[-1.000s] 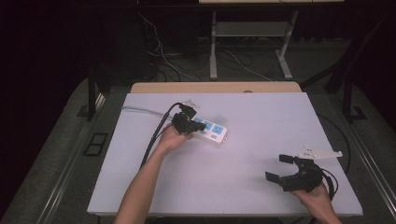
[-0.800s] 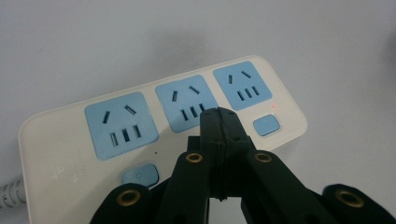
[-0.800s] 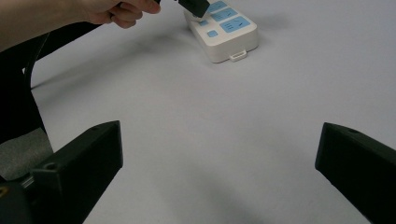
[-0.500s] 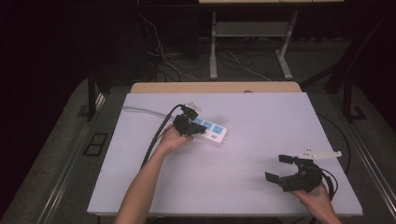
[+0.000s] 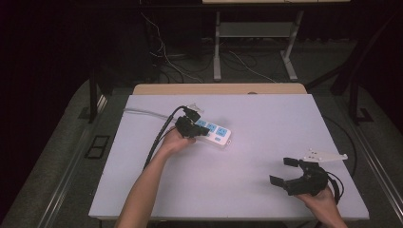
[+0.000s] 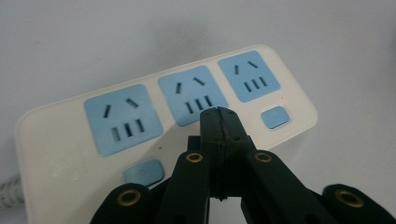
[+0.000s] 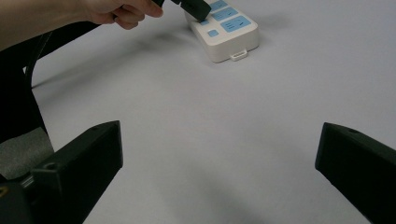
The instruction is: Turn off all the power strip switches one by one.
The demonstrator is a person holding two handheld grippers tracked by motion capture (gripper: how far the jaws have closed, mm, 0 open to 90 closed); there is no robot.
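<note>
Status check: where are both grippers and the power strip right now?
Left gripper shut, tips over the power strip between its blue sockets. Right gripper open, apart near the table's front right. Nothing between them.

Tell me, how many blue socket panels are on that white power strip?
3, in a row along the power strip: one at its cord end, one in the middle just beyond the shut left gripper, one at the far end.

Smooth plastic power strip (image 6: 163,126), matt table (image 5: 237,175)
</note>
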